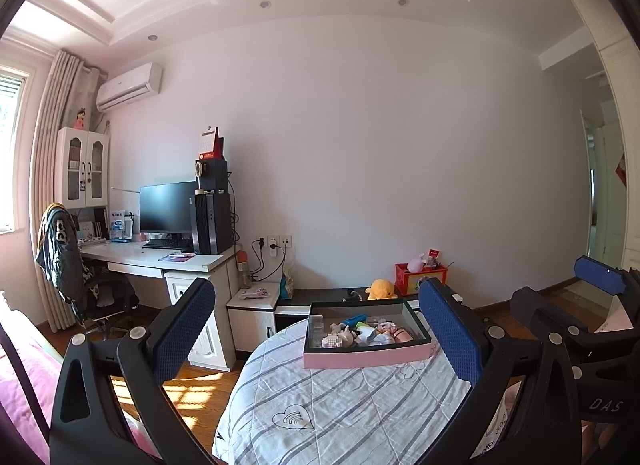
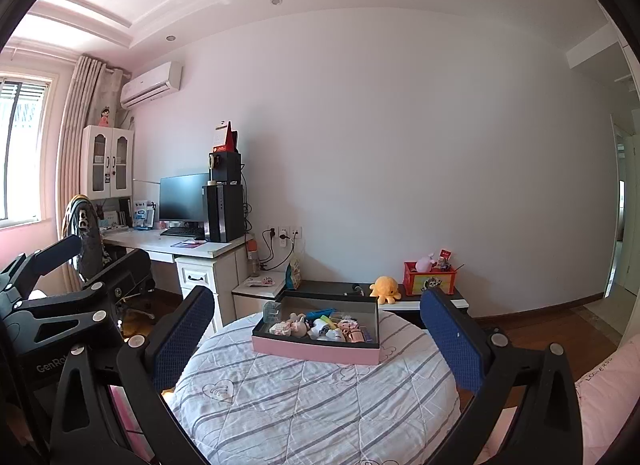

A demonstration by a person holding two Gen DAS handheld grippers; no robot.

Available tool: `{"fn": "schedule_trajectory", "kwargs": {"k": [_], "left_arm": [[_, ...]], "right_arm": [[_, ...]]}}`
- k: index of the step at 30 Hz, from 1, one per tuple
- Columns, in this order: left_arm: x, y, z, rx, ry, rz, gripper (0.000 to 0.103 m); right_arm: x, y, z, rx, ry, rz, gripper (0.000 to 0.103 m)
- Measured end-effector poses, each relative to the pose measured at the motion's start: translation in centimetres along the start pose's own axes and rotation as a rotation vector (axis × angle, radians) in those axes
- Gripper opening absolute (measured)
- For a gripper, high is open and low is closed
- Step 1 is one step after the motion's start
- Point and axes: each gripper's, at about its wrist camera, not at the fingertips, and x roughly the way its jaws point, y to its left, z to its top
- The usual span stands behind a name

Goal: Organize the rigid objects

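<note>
At lower centre of both frames, small toys [image 1: 362, 332] are lying jumbled inside the pink tray [image 1: 366, 359] on the round striped tabletop [image 1: 340, 405], while left gripper [image 1: 316, 339] and right gripper [image 2: 316, 339] are hovering short of it, jaws apart and holding nothing, fitting either sorting about to start or sorting done.

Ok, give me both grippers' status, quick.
Left gripper: jaws open, holding nothing.
Right gripper: jaws open, holding nothing.

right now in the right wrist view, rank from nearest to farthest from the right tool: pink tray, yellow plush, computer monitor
1. pink tray, just ahead on the striped bedding, between the open tool's fingers.
2. yellow plush, behind the tray on the low cabinet.
3. computer monitor, far left on the desk.
</note>
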Motion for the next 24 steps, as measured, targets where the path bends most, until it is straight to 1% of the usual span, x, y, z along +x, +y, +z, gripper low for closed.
{"fn": "schedule_trajectory", "kwargs": {"k": [7,12,24], "left_arm": [[0.8,-0.2,-0.6,0.008,0.028,0.008,0.103],[1.0,-0.2,-0.9,0.016,0.032,0.012,0.103],[1.3,-0.9,-1.3,0.020,0.039,0.008,0.103]], "right_arm": [[0.5,0.2,-0.5,-0.004,0.009,-0.014,0.103],[0.2,0.2,-0.5,-0.012,-0.009,-0.042,0.103],[-0.2,0.4,-0.6,-0.019,-0.017,-0.032,0.103]]}}
